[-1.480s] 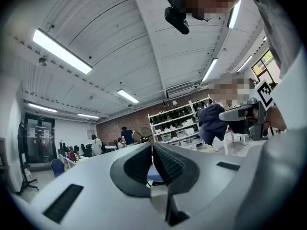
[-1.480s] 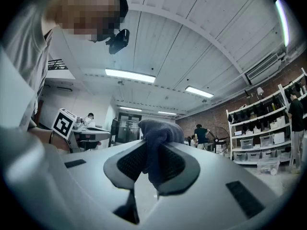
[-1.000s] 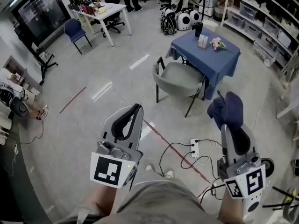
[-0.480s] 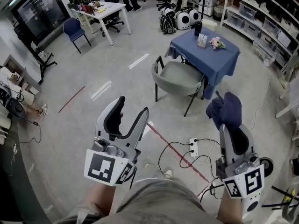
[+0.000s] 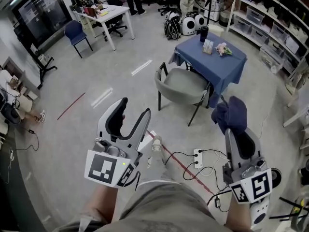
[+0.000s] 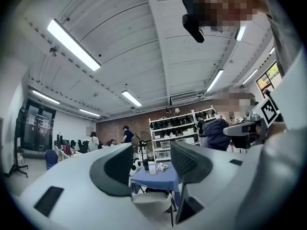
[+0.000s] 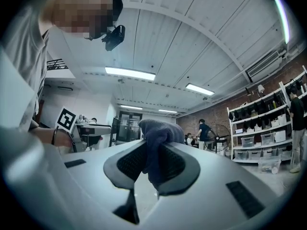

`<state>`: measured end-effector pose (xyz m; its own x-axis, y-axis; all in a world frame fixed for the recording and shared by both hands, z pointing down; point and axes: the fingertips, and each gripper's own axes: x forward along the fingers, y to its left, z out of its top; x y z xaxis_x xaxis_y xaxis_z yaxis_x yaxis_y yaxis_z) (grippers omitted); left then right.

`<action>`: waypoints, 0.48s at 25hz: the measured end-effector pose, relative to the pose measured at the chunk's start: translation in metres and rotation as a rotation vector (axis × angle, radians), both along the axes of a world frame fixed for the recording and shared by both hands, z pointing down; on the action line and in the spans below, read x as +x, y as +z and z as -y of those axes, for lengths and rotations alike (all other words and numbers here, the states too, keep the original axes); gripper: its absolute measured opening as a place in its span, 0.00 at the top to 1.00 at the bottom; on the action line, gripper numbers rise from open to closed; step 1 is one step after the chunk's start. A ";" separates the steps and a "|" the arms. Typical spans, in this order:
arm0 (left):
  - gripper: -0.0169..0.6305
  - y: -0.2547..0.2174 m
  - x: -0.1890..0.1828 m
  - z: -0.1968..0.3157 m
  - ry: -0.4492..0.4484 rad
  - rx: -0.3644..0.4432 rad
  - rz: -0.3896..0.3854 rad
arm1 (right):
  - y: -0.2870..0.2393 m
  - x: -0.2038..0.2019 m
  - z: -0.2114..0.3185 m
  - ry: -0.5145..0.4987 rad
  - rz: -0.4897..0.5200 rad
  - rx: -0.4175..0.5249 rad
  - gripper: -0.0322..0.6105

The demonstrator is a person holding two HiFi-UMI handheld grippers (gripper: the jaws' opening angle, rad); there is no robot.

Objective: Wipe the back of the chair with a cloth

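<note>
Navy cloth (image 5: 232,114), soft and limp, is pinched at its bunched middle by my right gripper (image 7: 153,169), well short of the chair (image 5: 181,83); my left gripper (image 5: 135,108), jaws just opened, holds nothing

The grey floor (image 5: 72,129) carries a grey chair (image 5: 182,83) at centre, a blue-clothed table (image 5: 219,66) just upper right of it, a white power strip (image 5: 198,154) lower right and a white desk (image 5: 108,13) upper left.
</note>
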<state>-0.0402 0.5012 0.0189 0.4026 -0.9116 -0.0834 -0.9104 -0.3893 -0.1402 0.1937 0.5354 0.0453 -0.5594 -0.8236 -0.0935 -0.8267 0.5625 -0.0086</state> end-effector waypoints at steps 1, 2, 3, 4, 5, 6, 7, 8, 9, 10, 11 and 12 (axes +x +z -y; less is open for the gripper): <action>0.57 0.004 -0.002 0.006 -0.002 0.003 -0.002 | 0.004 -0.001 0.005 0.001 -0.002 0.005 0.82; 0.57 0.009 -0.004 0.013 -0.003 0.004 -0.004 | 0.009 -0.004 0.011 0.002 -0.009 0.012 0.82; 0.57 0.014 -0.006 0.022 -0.001 0.003 -0.007 | 0.013 -0.006 0.018 0.001 -0.023 0.018 0.82; 0.57 0.019 -0.007 0.032 0.000 0.000 -0.008 | 0.017 -0.010 0.027 -0.002 -0.041 0.024 0.82; 0.57 0.023 -0.009 0.041 0.001 -0.005 -0.006 | 0.021 -0.014 0.036 -0.007 -0.058 0.026 0.82; 0.57 0.028 -0.011 0.051 0.001 -0.011 -0.001 | 0.024 -0.018 0.044 -0.011 -0.067 0.024 0.82; 0.57 0.032 -0.013 0.060 0.001 -0.019 0.003 | 0.027 -0.022 0.053 -0.013 -0.068 0.019 0.82; 0.57 0.035 -0.016 0.069 0.001 -0.029 0.005 | 0.029 -0.026 0.062 -0.013 -0.064 0.012 0.82; 0.57 0.039 -0.020 0.080 0.001 -0.040 0.003 | 0.032 -0.029 0.071 -0.011 -0.059 0.003 0.82; 0.57 0.042 -0.023 0.091 0.001 -0.052 0.000 | 0.033 -0.031 0.082 -0.008 -0.054 -0.005 0.82; 0.57 0.045 -0.026 0.103 0.002 -0.066 -0.003 | 0.035 -0.033 0.094 -0.005 -0.053 -0.015 0.82; 0.57 0.049 -0.029 0.117 0.003 -0.082 -0.004 | 0.037 -0.035 0.108 -0.001 -0.053 -0.024 0.82</action>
<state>-0.0688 0.3845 0.0680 0.4049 -0.9143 -0.0100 -0.9099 -0.4018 -0.1036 0.1587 0.4278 0.0827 -0.5640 -0.8246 -0.0435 -0.8257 0.5637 0.0217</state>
